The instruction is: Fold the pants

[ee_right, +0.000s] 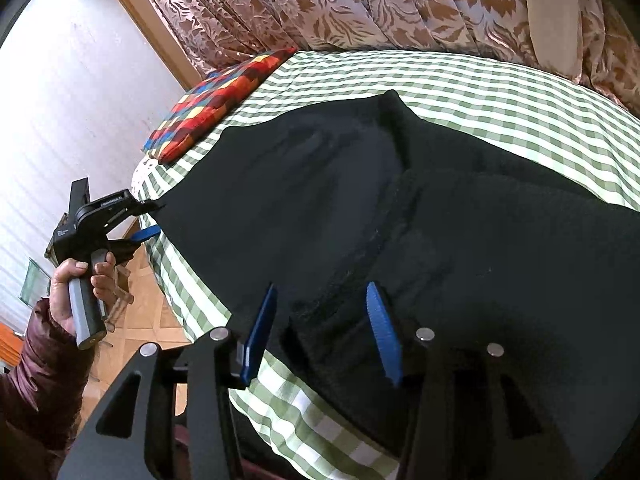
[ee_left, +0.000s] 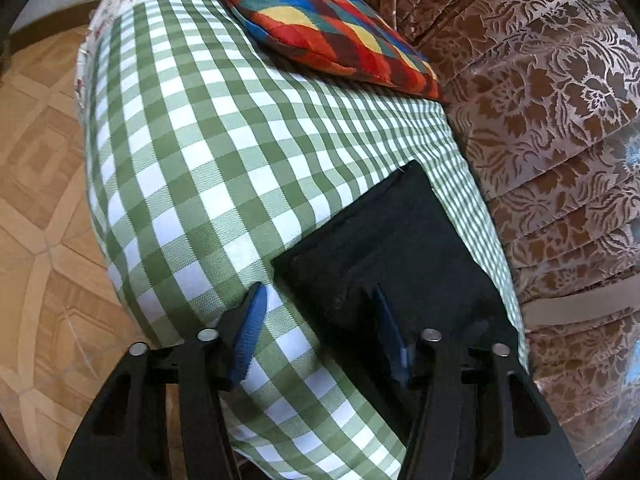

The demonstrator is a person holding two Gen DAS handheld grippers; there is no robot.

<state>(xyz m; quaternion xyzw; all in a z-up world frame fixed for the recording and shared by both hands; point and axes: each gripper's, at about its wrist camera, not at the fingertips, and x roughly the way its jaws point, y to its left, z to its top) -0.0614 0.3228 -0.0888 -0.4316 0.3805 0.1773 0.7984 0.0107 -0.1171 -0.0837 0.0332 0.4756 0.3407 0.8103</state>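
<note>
Black pants [ee_right: 320, 200] lie spread on a green-and-white checked bed cover [ee_right: 480, 92]. In the left wrist view their leg end [ee_left: 400, 240] lies at the right. My left gripper [ee_left: 320, 300] is open, its jaws straddling the near corner of that leg end; it also shows in the right wrist view [ee_right: 150, 220] at the hem. My right gripper [ee_right: 320, 296] is open over the near edge of the pants, with a fold of black cloth between its blue pads [ee_right: 382, 328].
A multicoloured patchwork cushion [ee_left: 320, 20] lies at the far end of the bed, seen also in the right wrist view [ee_right: 216, 104]. Brown floral curtains [ee_left: 540, 80] hang along the far side. Wooden parquet floor [ee_left: 36, 200] lies beside the bed.
</note>
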